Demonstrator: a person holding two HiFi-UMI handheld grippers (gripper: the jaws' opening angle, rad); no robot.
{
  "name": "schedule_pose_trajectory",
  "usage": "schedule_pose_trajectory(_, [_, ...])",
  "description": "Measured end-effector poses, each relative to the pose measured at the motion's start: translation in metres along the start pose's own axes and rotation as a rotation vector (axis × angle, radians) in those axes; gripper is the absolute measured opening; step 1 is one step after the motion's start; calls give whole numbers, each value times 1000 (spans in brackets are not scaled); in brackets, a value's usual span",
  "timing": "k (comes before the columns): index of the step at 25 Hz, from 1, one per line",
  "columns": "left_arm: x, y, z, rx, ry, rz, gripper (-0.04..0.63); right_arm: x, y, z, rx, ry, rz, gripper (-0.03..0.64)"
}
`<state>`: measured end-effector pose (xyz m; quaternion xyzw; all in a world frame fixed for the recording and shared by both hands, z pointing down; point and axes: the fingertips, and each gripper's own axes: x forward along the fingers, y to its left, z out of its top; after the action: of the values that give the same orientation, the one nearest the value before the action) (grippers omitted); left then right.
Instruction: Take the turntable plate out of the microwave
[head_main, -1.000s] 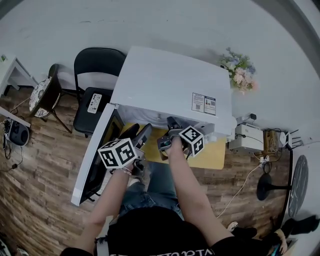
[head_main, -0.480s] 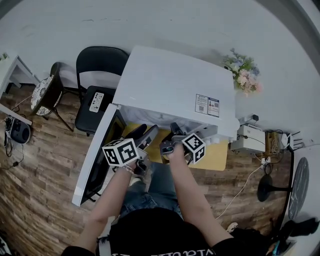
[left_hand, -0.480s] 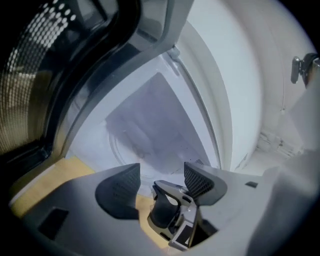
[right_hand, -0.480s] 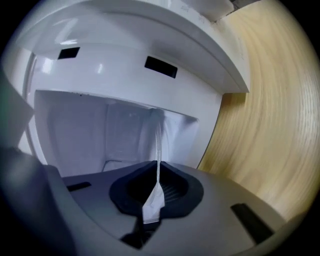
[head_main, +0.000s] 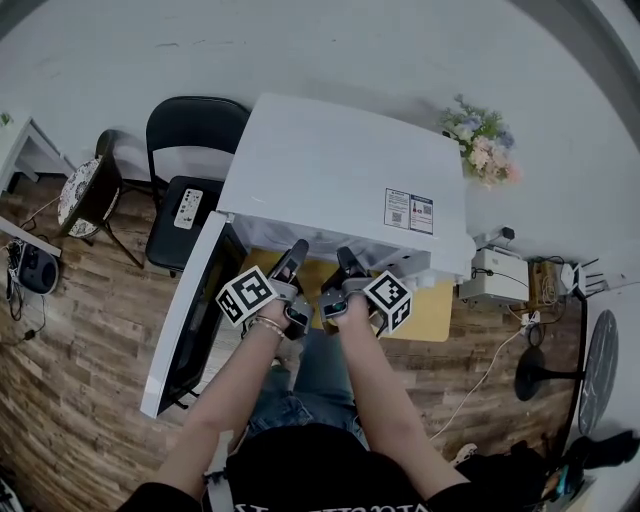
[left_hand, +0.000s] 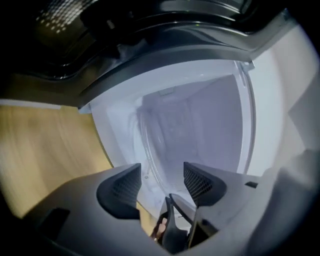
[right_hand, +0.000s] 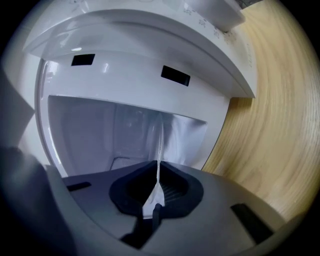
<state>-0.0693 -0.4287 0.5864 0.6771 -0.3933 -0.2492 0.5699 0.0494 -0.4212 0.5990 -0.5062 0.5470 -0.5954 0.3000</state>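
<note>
The right gripper (right_hand: 157, 186) is pinched tight on the thin clear edge of the glass plate (right_hand: 160, 140), which lies inside the white microwave (head_main: 340, 170), whose door (head_main: 185, 330) is swung open. The left gripper (left_hand: 161, 181) holds its jaws spread at the cavity mouth. The plate's rim seems to run between them, untouched.

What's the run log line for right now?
right gripper: shut on plate edge | left gripper: open, at microwave mouth | door: open | plate: not out yet
</note>
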Motion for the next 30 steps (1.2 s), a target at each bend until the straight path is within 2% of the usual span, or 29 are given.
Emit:
schedule_pose_trajectory(4, [9, 12, 3, -57, -59, 30, 233, -5, -6, -2, 0, 13, -12, 28])
schedule_pose_trajectory(13, [20, 28, 11, -150, -132, 49, 63, -7, -3, -4, -3, 59, 12, 28])
schedule_pose_trajectory(16, [21, 26, 14, -159, -142, 24, 59, -7, 0, -5, -19, 74, 32, 28])
schedule_pose_trajectory(22, [17, 17, 15, -286, -187, -104, 44, -8, 9, -2, -67, 89, 68, 38])
schedule_pose_trajectory(30, [4, 15, 11, -266, -178, -161, 44, -15, 3, -12, -87, 137, 99, 44])
